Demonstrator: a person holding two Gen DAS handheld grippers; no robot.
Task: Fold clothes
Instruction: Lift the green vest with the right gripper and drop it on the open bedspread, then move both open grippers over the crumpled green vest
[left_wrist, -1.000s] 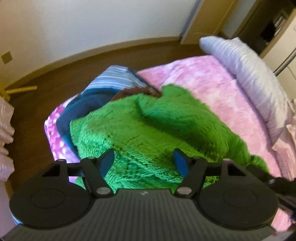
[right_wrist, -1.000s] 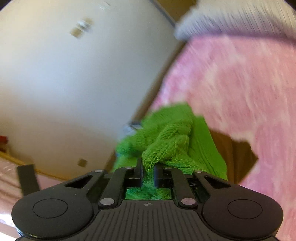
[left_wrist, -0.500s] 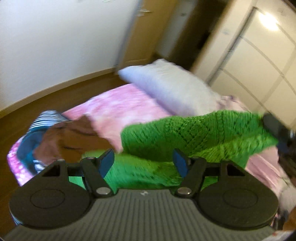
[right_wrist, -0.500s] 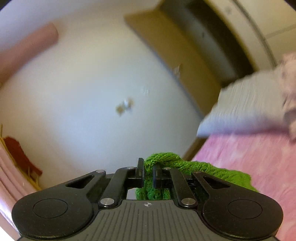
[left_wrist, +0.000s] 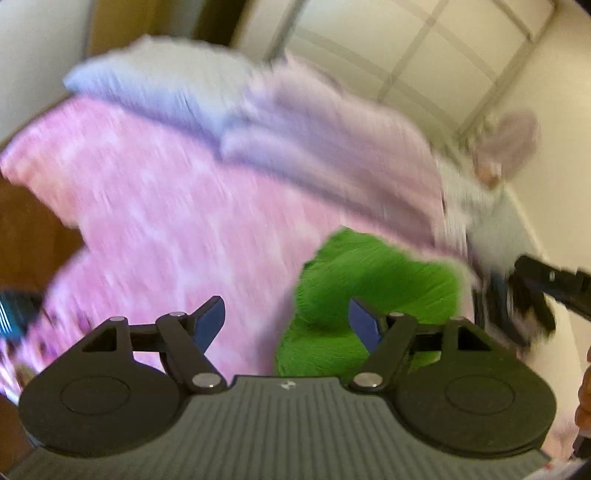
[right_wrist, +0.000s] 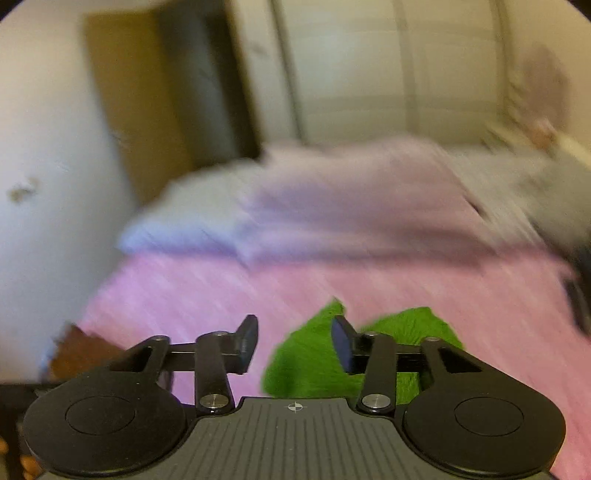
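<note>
Both hand-held grippers (left (left_wrist: 286, 321), right (right_wrist: 294, 343)) gape, holding nothing.

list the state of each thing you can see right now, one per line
left tool: open, holding nothing
right tool: open, holding nothing
green sweater: bunched up on the bed, not folded
pink bedspread: spread over the bed
pillows: lying at the bed's far end

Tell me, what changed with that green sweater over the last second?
The right gripper let go: its fingers, shut on the green sweater before, are now open. The sweater went from the clothes pile to the pink bedspread. The left gripper stayed open, holding nothing.
</note>
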